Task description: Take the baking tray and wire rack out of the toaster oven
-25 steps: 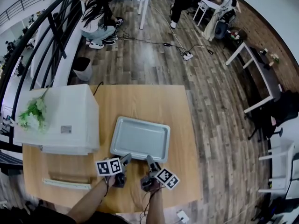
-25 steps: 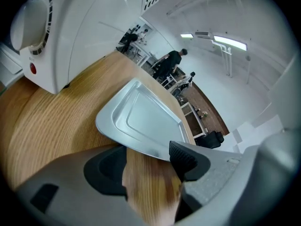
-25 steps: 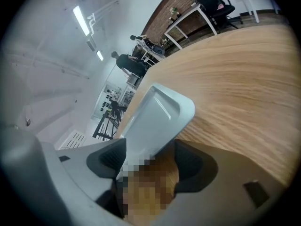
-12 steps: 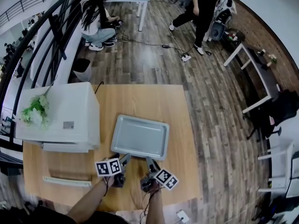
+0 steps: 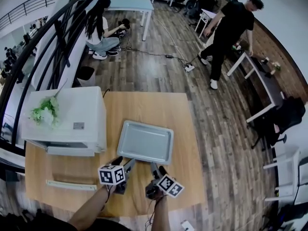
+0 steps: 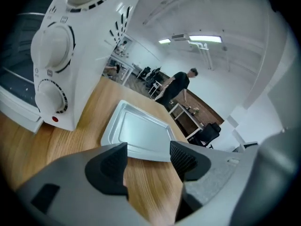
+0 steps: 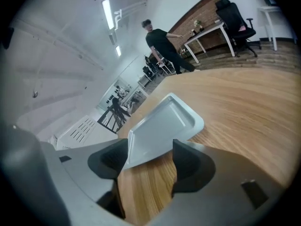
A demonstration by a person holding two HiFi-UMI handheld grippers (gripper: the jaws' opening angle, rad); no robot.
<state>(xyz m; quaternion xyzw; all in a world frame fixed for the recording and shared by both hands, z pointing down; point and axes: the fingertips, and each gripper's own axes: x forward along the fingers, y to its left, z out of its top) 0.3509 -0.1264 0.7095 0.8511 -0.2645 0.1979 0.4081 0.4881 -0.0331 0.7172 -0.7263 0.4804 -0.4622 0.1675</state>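
The silver baking tray (image 5: 145, 141) lies flat on the wooden table (image 5: 183, 124), to the right of the white toaster oven (image 5: 72, 121). My left gripper (image 5: 129, 165) hovers just short of the tray's near edge, open and empty; its own view shows the tray (image 6: 136, 131) beyond the fingertips and the oven's knobs (image 6: 51, 46) at left. My right gripper (image 5: 155, 168) hangs beside it at the same edge, its jaws closing with nothing between them. The tray (image 7: 162, 126) lies just past its tips. I cannot make out the wire rack.
The oven's door (image 5: 67, 185) hangs open toward the table's near left. White flowers (image 5: 45, 114) rest on the oven's top. A person in black (image 5: 228, 32) walks on the floor behind, another person (image 5: 98, 30) crouches by a far table.
Both grippers have lifted a little off the table and rolled slightly. The tray has stayed put. The person in black has walked to the right.
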